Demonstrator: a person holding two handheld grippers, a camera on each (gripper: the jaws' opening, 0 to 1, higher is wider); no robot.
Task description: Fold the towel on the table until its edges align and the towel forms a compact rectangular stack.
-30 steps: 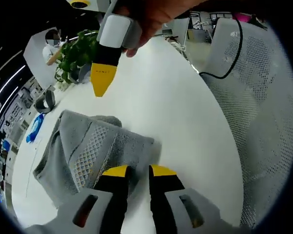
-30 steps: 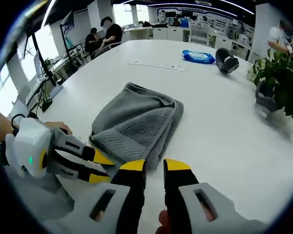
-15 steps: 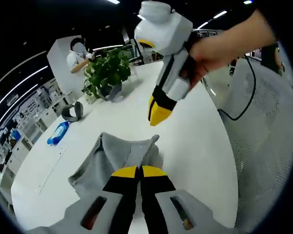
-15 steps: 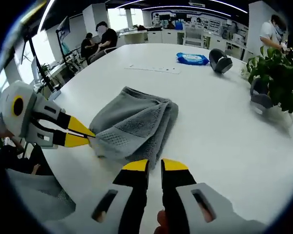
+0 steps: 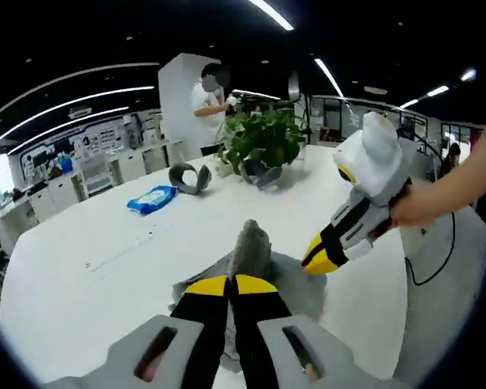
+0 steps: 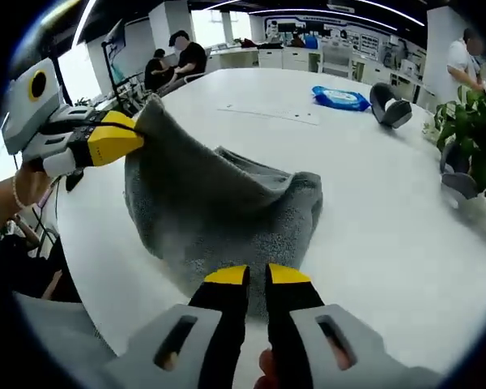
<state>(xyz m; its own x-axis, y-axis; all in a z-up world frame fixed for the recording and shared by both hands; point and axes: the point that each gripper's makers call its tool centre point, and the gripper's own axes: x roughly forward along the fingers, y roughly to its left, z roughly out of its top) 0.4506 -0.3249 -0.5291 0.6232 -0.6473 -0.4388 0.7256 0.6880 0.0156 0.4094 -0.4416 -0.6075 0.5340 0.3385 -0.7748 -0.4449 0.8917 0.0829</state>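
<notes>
The grey towel point(image 6: 219, 211) lies on the white table point(image 6: 389, 243), with one corner pulled up and to the left. My left gripper point(image 6: 121, 136) is shut on that raised corner, and the cloth hangs from it in a slope. In the left gripper view the towel point(image 5: 251, 243) rises in a peak just past my left gripper's point(image 5: 231, 285) closed yellow tips. My right gripper point(image 5: 317, 258) comes in from the right, held by a hand, its tip at the towel's edge. In its own view my right gripper point(image 6: 257, 275) is shut over the towel's near edge; a hold on the cloth cannot be made out.
A blue packet point(image 6: 340, 97), a dark curved object point(image 6: 386, 101) and a potted plant point(image 5: 267, 138) stand on the table's far part. A paper sheet point(image 6: 267, 112) lies beyond the towel. People sit and stand around the room. The table edge point(image 6: 89, 267) runs close on the left.
My left gripper, shut on the towel's corner, has lifted it up off the table, so the folded towel has opened into a slope. The right gripper has come close to the towel's edge.
</notes>
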